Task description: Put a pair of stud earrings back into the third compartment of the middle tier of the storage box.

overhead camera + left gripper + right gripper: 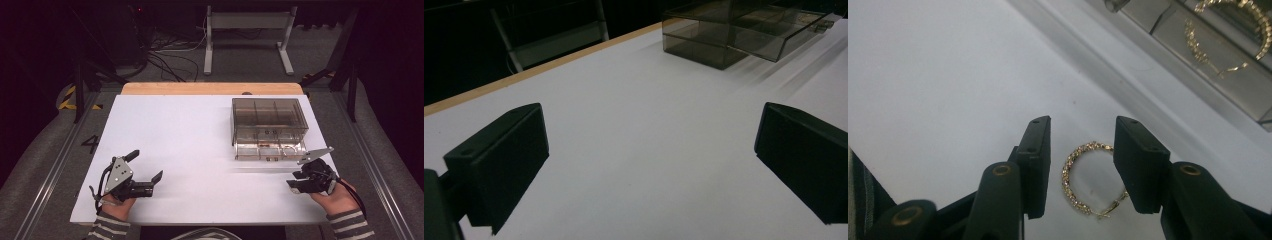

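Because it is thin, light and stiff, the gold hoop earring (1089, 178) will likely skid on the white table (190, 145) unless pinched squarely across its studded ring, away from the fine clasp. It lies flat between the right gripper's (1082, 150) part-open jaws, ungripped, just before the clear drawer box (268, 127). The left gripper (148, 165) gapes wide, empty, well apart.

One sign can be read: a dark numeral "4" (90, 144) marked on the grey floor (45, 150) just left of the counter (175, 130), seen in the high view. Farther back on that floor lie yellow and black hazard stripes (70, 99), without lettering.
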